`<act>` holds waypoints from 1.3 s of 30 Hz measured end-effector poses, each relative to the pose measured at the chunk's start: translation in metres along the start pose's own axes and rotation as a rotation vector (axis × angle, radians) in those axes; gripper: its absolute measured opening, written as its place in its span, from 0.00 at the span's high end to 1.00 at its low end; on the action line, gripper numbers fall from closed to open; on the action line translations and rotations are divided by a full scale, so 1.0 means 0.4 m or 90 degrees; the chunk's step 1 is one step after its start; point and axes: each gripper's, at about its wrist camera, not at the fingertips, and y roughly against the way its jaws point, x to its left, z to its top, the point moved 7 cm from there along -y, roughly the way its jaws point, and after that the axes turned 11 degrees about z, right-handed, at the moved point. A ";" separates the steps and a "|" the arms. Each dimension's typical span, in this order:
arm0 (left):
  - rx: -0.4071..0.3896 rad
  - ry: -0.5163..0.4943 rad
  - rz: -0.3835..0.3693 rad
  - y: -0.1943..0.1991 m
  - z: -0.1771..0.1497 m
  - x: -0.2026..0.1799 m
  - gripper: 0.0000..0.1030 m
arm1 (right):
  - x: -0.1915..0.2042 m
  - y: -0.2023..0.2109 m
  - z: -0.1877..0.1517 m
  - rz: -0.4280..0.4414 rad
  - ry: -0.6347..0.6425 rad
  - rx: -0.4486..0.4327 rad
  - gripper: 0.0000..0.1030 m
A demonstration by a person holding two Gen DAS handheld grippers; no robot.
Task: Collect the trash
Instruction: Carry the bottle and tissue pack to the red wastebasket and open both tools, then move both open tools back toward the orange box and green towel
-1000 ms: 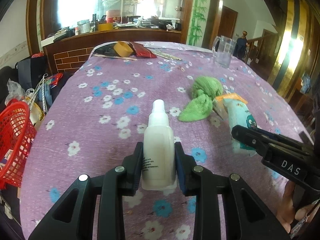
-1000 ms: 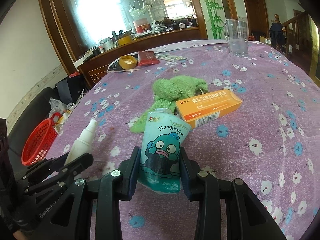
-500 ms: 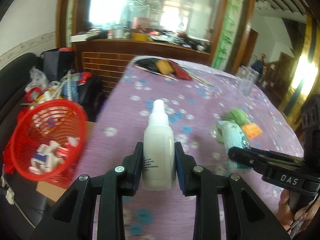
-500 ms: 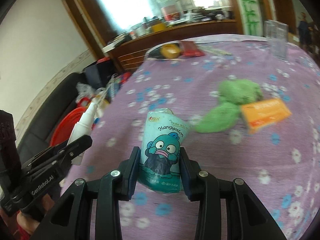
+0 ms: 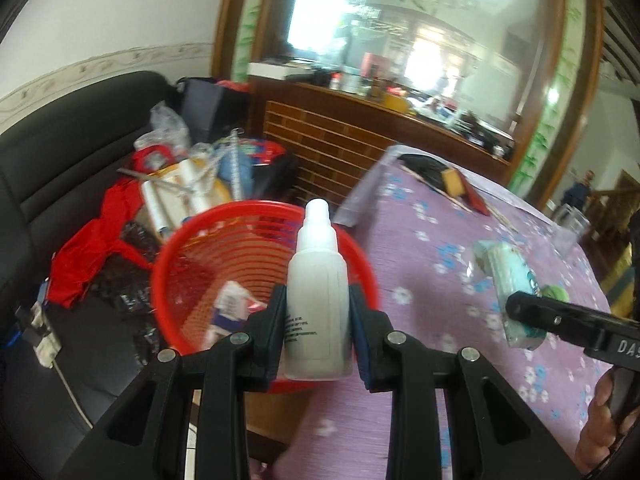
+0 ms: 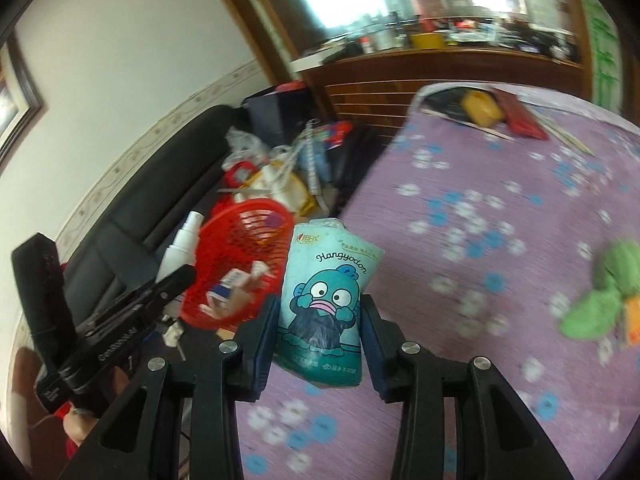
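Observation:
My left gripper (image 5: 318,322) is shut on a white plastic spray bottle (image 5: 317,300), held upright in the air at the near rim of a red mesh basket (image 5: 192,256) that stands beside the table's left edge. My right gripper (image 6: 319,330) is shut on a teal cartoon tissue pack (image 6: 326,300), held over the purple flowered tablecloth (image 6: 500,216) near that edge. The basket (image 6: 236,256) holds some small packaging. The bottle (image 6: 180,248) and the left gripper also show at the left of the right wrist view. The tissue pack (image 5: 512,280) shows in the left wrist view.
A black sofa (image 5: 60,168) piled with bags and red cloth lies behind the basket. A green cloth (image 6: 604,292) and an orange box (image 6: 632,320) lie on the table at right. A tape roll (image 6: 482,108) and a red packet lie at the far end. A wooden counter (image 5: 360,128) stands beyond.
Both grippers have swung left with their loads. The bottle has gone from over the table to the basket's rim. The tissue pack has moved toward the table's left edge.

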 end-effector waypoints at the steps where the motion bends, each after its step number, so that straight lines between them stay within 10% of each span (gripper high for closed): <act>1: 0.002 0.004 0.002 -0.005 0.001 0.013 0.72 | 0.024 -0.025 0.012 0.004 0.010 0.006 0.56; 13: 0.009 0.034 0.024 -0.068 0.042 0.098 0.71 | 0.138 -0.238 0.120 0.041 0.036 0.035 0.50; 16: 0.004 0.052 0.029 -0.076 0.055 0.116 0.38 | 0.146 -0.280 0.146 0.041 0.042 0.035 0.44; 19: -0.011 0.061 0.024 -0.063 0.062 0.126 0.37 | 0.142 -0.283 0.153 0.035 0.042 0.031 0.41; 39: 0.024 -0.120 -0.112 0.010 -0.071 -0.334 0.37 | -0.191 0.161 -0.050 -0.082 -0.066 -0.063 0.41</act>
